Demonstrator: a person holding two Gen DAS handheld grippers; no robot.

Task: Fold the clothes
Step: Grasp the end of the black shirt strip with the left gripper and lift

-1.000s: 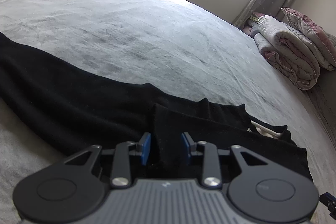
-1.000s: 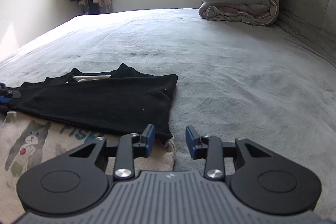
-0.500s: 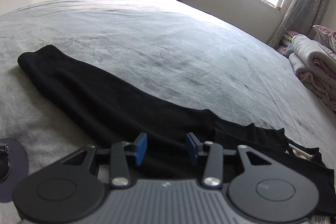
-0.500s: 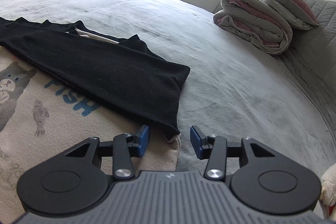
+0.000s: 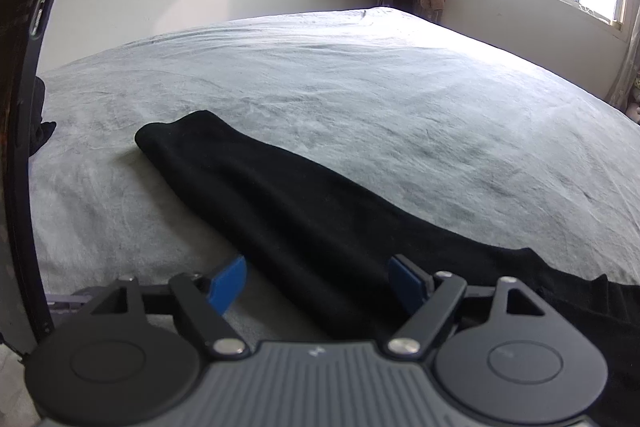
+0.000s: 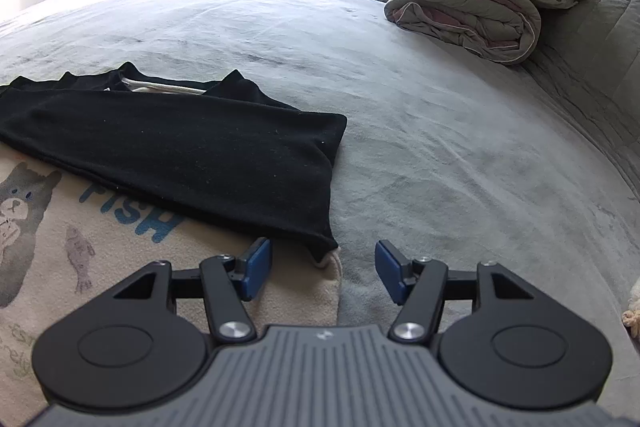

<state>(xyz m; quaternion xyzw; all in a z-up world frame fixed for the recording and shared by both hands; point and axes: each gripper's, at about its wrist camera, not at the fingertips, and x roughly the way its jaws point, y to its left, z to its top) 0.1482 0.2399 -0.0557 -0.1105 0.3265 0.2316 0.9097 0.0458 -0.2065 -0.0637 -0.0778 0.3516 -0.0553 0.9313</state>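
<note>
Two grippers, both now spread wider than before: my left gripper [image 5: 318, 281] straddles the black sleeve [image 5: 256, 195] on the bed [image 5: 400, 99]; my right gripper [image 6: 322, 269] frames the shirt [image 6: 168, 147] corner.

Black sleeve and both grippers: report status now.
Left gripper open, straddling the black sleeve. Right gripper open at the folded sleeve's cuff, gripping nothing. Cream sweatshirt flat on the bed. Nothing in the way.
</note>
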